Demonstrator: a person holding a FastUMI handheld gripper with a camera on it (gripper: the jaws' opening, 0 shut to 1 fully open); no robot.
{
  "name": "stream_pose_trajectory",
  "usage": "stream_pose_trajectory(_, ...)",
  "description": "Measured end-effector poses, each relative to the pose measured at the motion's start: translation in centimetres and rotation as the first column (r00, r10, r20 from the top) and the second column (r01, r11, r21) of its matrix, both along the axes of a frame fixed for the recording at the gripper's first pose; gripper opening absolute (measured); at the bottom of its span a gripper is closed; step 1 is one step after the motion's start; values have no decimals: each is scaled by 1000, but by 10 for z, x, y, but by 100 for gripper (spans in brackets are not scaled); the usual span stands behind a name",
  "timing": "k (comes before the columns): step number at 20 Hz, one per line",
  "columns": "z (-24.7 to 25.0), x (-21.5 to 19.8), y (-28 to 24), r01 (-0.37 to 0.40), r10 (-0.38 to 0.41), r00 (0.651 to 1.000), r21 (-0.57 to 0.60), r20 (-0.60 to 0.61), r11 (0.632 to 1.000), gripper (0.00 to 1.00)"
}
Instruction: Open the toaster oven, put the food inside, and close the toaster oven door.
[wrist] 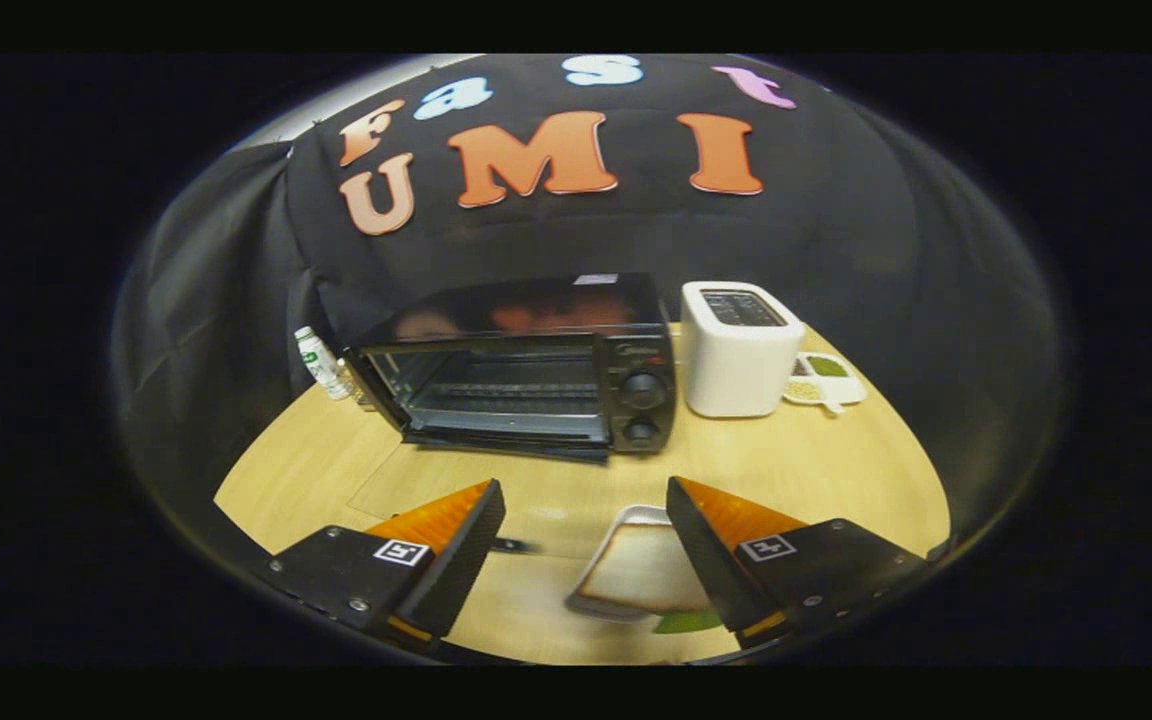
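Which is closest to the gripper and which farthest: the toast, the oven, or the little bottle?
With the gripper open:
1. Toast: lies on a white plate between the fingers, against the right one.
2. Oven: beyond the fingers, door already down.
3. Bottle: farthest, beside the oven's left back corner, by the wall.

The hand-held gripper (584, 520) hangs level and pointing forward, its two fingers (456, 555) spread wide apart with nothing pressed between them.
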State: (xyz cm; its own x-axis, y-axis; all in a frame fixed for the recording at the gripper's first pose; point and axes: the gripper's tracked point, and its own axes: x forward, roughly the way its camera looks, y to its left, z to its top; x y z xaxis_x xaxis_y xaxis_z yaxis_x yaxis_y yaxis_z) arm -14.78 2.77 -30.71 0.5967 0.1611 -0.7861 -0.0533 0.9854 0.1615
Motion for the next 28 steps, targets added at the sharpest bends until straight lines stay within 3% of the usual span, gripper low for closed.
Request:
stream_pose_trajectory(4, -13, -12, -56, 47, -48, 999, -56, -22, 997, 98)
stream_pose_trajectory(7, -34, -26, -73, 86, -88, 992, -36, -85, 996, 99)
stream_pose_trajectory(15, -96, -56, -52, 146, -115, 958, 101, -265, 984, 100)
stream_pose_trajectory(20, -110, -61, -36, 208, -143, 930, 166, -337, 964, 98)
stream_pose_trajectory(21, -113, -59, -32, 218, -147, 927, 179, -344, 959, 96)
stream_pose_trajectory(23, -111, -61, -25, 227, -145, 921, 197, -361, 954, 81)
stream_pose_trajectory(24, -109, -62, -22, 229, -143, 918, 200, -370, 953, 66)
stream_pose_trajectory(26, -106, -61, -20, 221, -132, 915, 200, -380, 955, 51)
stream_pose_trajectory(28, -103, -60, -23, 206, -126, 918, 180, -376, 962, 46)
